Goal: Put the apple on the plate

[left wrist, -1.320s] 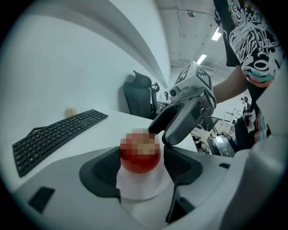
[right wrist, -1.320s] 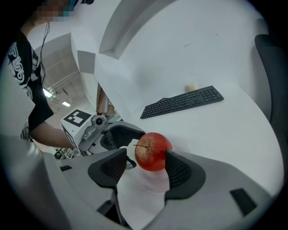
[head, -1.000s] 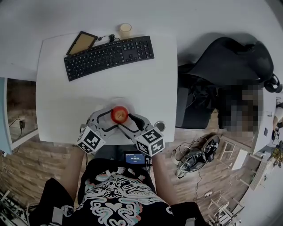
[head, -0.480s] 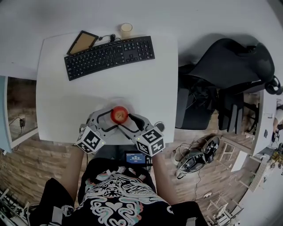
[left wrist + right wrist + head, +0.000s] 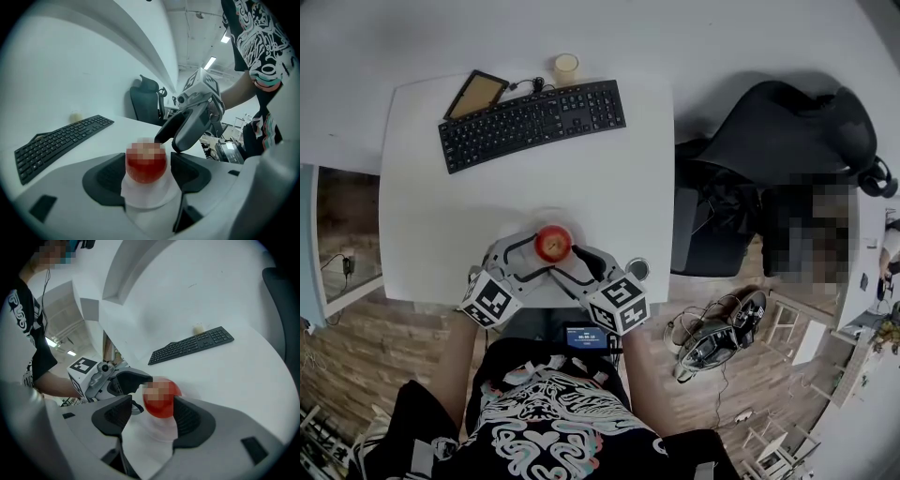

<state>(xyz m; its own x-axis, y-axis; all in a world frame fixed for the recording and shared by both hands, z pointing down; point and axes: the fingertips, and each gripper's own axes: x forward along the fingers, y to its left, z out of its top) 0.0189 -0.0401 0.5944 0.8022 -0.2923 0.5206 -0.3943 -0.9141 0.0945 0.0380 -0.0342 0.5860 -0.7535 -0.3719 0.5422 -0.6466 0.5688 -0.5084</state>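
Apparently the apple (image 5: 553, 243) already rests on the plate (image 5: 145, 194), close to its middle, and it stands upright. The plate is white and shallow, so its rim is hard to follow from the head view.

The left gripper (image 5: 149, 164) reaches over the near-left side of the plate. Its jaws are spread wide and the apple sits in the gap between the two dark pads. The fruit almost fills this gap, and it cannot be told whether the pads press on it or only stand beside it. The right gripper (image 5: 151, 414) comes over the near-right side of the plate, also with spread jaws. Here the apple lies against the right pad, while a clear gap shows at the left pad. Neither one looks clamped.

As a judgement, the apple is firm, round and of moderate weight. Its skin is smooth, so it may slip out of hard pads, and it may bruise if it is squeezed strongly. The best hold is across its widest middle, with one pad on each opposite side, not near the top or the bottom. On the flat plate it can roll when a jaw pushes it sideways, so drawing the jaws away calls for care.

On the far side of the plate, well apart, a black keyboard (image 5: 532, 122) lies on the white table (image 5: 431, 216), and a small cup (image 5: 566, 66) stands beyond it.
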